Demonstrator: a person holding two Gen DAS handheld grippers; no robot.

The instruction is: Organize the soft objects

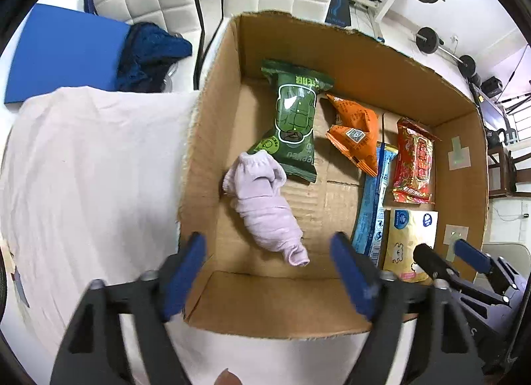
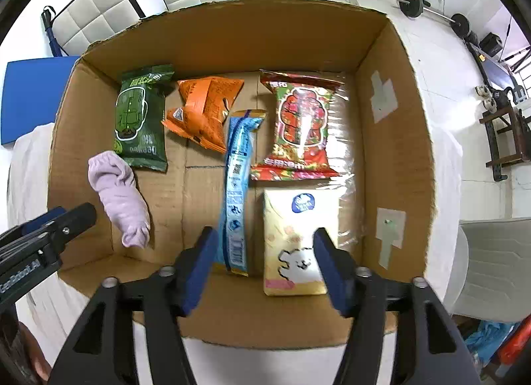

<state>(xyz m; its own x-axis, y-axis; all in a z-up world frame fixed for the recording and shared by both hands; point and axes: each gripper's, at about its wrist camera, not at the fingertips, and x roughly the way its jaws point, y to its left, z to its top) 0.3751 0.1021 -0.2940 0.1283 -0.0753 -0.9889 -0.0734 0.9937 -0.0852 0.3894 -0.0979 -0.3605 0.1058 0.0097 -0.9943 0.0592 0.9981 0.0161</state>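
- Looking along the left wrist view, the left gripper (image 1: 267,272) hangs over the near wall of the cardboard box (image 1: 332,49) with its blue fingers (image 1: 184,275) spread wide and nothing between them. The rolled lilac sock (image 1: 262,205) lies on the box floor just ahead, between the two fingertips' lines, its long axis running from far-left to near-right, the near end almost level with the tips. Its far end touches the green snack packet (image 1: 293,119). The right gripper (image 1: 444,257) shows at the lower right, over the yellow tissue pack (image 1: 410,235).
- From the right wrist view, the right gripper (image 2: 264,265) is also spread and holds nothing; its fingers straddle the tissue pack (image 2: 295,242) and the near end of the blue wrapper (image 2: 237,185), which lies lengthwise away from the camera. The sock (image 2: 117,190) sits well to the left, by the left wall, with the left gripper (image 2: 59,219) just beside it.
- Judging by this, the left hand is much nearer the sock; a grasp would want the jaws turned across its slanted axis.
- The orange packet (image 2: 204,109) and red packet (image 2: 303,126) lie at the back, side by side.
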